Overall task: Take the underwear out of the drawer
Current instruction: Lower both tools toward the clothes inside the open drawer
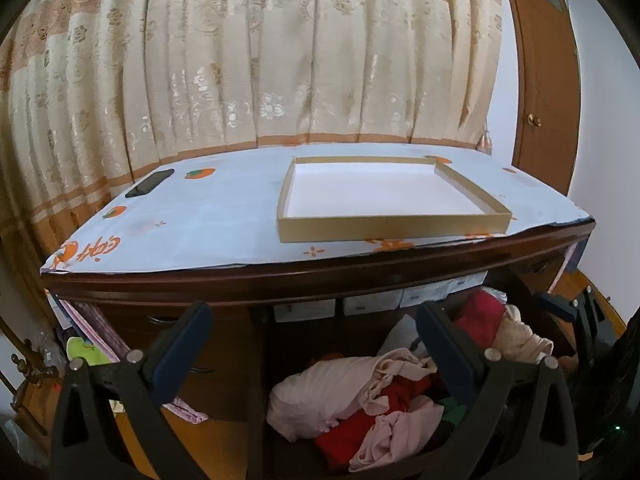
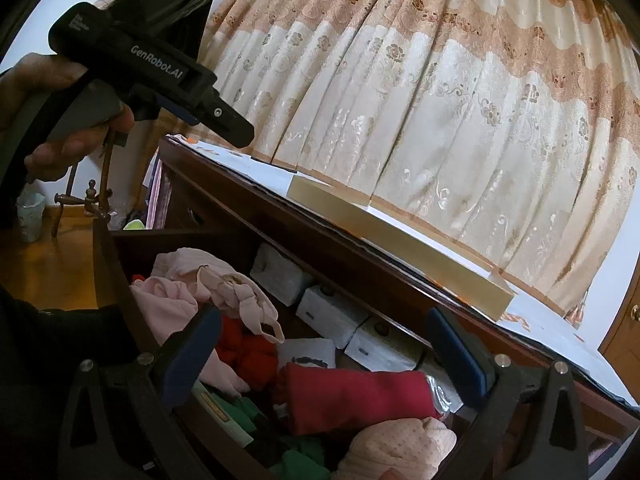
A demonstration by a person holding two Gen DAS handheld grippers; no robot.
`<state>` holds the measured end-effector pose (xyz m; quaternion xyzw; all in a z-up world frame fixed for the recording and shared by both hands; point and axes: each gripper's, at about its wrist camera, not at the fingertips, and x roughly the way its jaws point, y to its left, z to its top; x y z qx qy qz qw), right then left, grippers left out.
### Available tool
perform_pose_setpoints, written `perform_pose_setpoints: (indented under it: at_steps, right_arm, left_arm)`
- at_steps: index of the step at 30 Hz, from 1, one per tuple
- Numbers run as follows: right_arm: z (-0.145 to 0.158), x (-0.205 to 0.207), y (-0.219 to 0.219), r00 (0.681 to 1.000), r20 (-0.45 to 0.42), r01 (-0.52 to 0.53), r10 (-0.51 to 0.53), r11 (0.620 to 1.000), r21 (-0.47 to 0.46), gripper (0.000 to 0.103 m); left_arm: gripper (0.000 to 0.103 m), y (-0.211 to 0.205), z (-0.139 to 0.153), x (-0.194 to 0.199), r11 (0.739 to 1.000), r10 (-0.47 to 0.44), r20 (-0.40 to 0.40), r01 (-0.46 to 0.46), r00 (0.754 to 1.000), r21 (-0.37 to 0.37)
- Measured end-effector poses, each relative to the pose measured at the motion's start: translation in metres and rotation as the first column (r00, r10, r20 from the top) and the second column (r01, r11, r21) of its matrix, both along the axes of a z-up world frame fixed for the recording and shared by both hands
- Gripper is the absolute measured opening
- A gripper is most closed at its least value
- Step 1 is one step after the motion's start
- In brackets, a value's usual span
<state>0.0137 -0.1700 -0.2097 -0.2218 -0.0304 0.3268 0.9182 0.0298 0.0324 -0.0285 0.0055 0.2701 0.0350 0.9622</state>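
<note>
The drawer (image 1: pixel 260 400) under the dark wooden dresser top stands open and is full of crumpled underwear: pale pink pieces (image 1: pixel 332 392) and red pieces (image 1: pixel 480 312). In the right wrist view the same pile shows pink (image 2: pixel 168 304), red (image 2: pixel 352 396) and green (image 2: pixel 296 460) garments. My left gripper (image 1: pixel 316 320) is open and empty, above the drawer's front. My right gripper (image 2: pixel 324 336) is open and empty, just over the clothes. The left gripper's body (image 2: pixel 160 76) shows at upper left in the right wrist view.
An empty shallow cardboard box lid (image 1: pixel 392 200) lies on the dresser top, on a white sheet with orange prints (image 1: pixel 192 220). A black phone (image 1: pixel 150 183) lies at its back left. White small boxes (image 2: pixel 332 312) line the drawer's back. Curtains hang behind.
</note>
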Motion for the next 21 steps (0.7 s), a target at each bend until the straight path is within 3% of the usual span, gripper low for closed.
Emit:
perform_pose_setpoints:
  at_steps: [12, 17, 21]
  right_arm:
    - [-0.001, 0.0, 0.001, 0.998, -0.056, 0.013, -0.014, 1.0, -0.026, 0.102]
    - [-0.003, 0.004, 0.003, 0.995, -0.098, 0.013, -0.019, 0.998, -0.054, 0.102]
    - [-0.001, 0.012, 0.002, 0.982, -0.187, -0.005, -0.005, 0.998, -0.055, 0.102]
  left_arm:
    - [0.103, 0.003, -0.002, 0.001, 1.0, 0.017, -0.016, -0.017, 1.0, 0.014]
    - [0.103, 0.02, -0.012, 0.011, 0.999, 0.03, -0.067, -0.029, 0.997, 0.02]
    - [0.103, 0.024, -0.028, 0.02, 1.0, 0.013, -0.124, -0.011, 0.992, 0.018]
